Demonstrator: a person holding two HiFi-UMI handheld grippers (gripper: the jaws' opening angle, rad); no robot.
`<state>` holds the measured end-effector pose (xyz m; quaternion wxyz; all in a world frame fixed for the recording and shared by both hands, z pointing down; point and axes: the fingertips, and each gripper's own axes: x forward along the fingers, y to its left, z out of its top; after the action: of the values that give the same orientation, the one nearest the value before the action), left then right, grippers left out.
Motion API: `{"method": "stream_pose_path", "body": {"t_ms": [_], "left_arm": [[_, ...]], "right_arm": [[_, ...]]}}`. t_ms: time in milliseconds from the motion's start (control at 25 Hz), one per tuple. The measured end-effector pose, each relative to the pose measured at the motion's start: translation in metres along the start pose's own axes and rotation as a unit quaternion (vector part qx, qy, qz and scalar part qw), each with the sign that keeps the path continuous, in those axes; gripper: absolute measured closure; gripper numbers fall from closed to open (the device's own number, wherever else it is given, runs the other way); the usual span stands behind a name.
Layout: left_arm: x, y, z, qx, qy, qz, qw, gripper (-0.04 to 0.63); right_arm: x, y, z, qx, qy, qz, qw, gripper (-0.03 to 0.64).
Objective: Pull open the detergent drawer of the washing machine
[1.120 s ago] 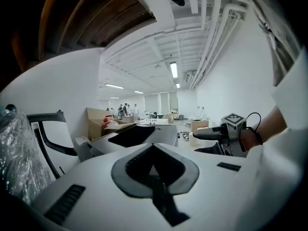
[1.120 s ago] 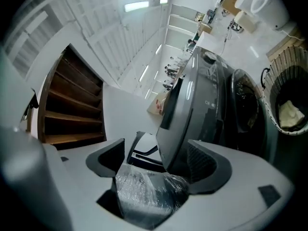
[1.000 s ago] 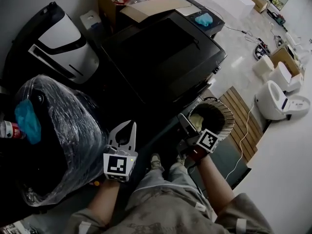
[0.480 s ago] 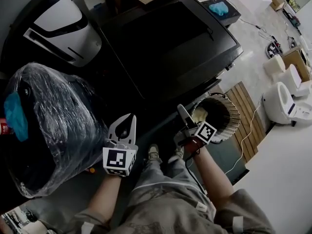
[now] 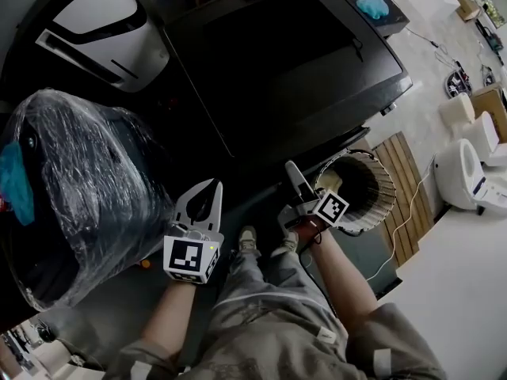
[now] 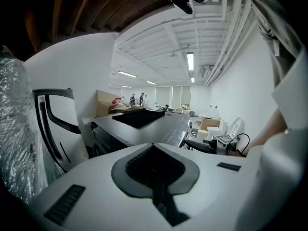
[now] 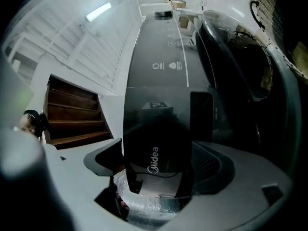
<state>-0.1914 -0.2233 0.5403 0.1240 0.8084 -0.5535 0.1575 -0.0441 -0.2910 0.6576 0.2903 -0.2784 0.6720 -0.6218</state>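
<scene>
The black washing machine [image 5: 293, 62] fills the upper middle of the head view, its dark front facing me. My right gripper [image 5: 299, 188] is at that front, lying roughly level and rolled on its side. In the right gripper view its jaws are opening wide around a glossy dark drawer front [image 7: 155, 129] with a white logo; the pads do not press on it. The round door glass [image 7: 236, 66] lies to the right. My left gripper [image 5: 210, 192] hangs left of it, apart from the machine. Its tips [image 6: 153, 146] meet, and nothing is held.
A bulky thing wrapped in clear plastic [image 5: 71, 188] stands close on the left. A white and black appliance [image 5: 87, 14] is behind it. A ribbed round basket [image 5: 360, 188], a slatted wooden board [image 5: 400, 180] and white toilets [image 5: 467, 172] lie right. My legs [image 5: 261, 307] are below.
Both grippers have come lower beside the machine's front. The right gripper has rolled and drawn closer to the front panel. The left gripper stays shut.
</scene>
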Motion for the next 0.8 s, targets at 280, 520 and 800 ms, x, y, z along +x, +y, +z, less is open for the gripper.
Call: {"method": "stream_pose_path", "body": {"t_ms": [280,520,800], "left_arm": [[0.001,0.002,-0.006,0.004,0.012,0.008,0.9999,0.581],[-0.003,-0.002,-0.007,-0.001,0.018,0.011,0.9998,0.581],[-0.01,-0.011,-0.01,0.001,0.022,0.004,0.9997,0.581]], "right_arm": [[0.009,0.002,-0.001,0.016,0.012,0.025,0.999,0.198],[0.004,0.001,-0.001,0.018,0.0,0.018,1.0,0.198],[-0.026,0.004,-0.006,0.021,-0.002,0.013,1.0,0.198]]}}
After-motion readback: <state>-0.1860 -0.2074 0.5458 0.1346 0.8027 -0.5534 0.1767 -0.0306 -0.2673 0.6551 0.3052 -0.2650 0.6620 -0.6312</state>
